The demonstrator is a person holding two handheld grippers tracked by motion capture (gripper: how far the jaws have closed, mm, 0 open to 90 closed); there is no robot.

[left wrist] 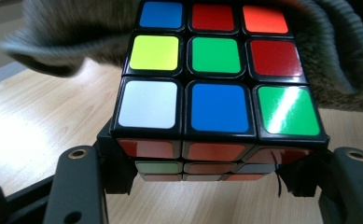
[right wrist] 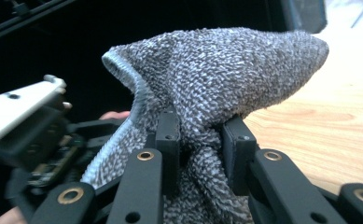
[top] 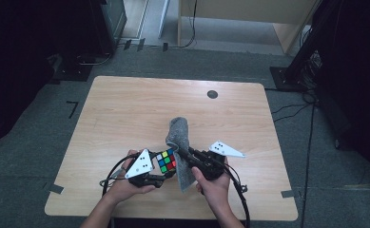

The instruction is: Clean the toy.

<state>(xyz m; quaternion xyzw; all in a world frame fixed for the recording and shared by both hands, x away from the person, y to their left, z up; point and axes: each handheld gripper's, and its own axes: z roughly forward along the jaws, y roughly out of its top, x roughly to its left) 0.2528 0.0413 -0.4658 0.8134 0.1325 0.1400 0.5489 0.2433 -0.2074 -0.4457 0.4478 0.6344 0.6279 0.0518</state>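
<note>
Jaws clamped on both sides: our left gripper (top: 160,172) holds the puzzle cube (top: 166,161), our right gripper (top: 186,153) pinches the grey cloth (top: 180,135).
We hold both just above the desk (top: 125,114), cloth draped against the cube; wiping seems underway, and next we rub across its coloured faces.

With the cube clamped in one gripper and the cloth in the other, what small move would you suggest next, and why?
Probably draw the grey fuzzy cloth, bunched in the right gripper, across the top face of the multicoloured puzzle cube. The left gripper clamps the cube by its sides above the wooden table, and the cloth already drapes against its far edge.
</note>
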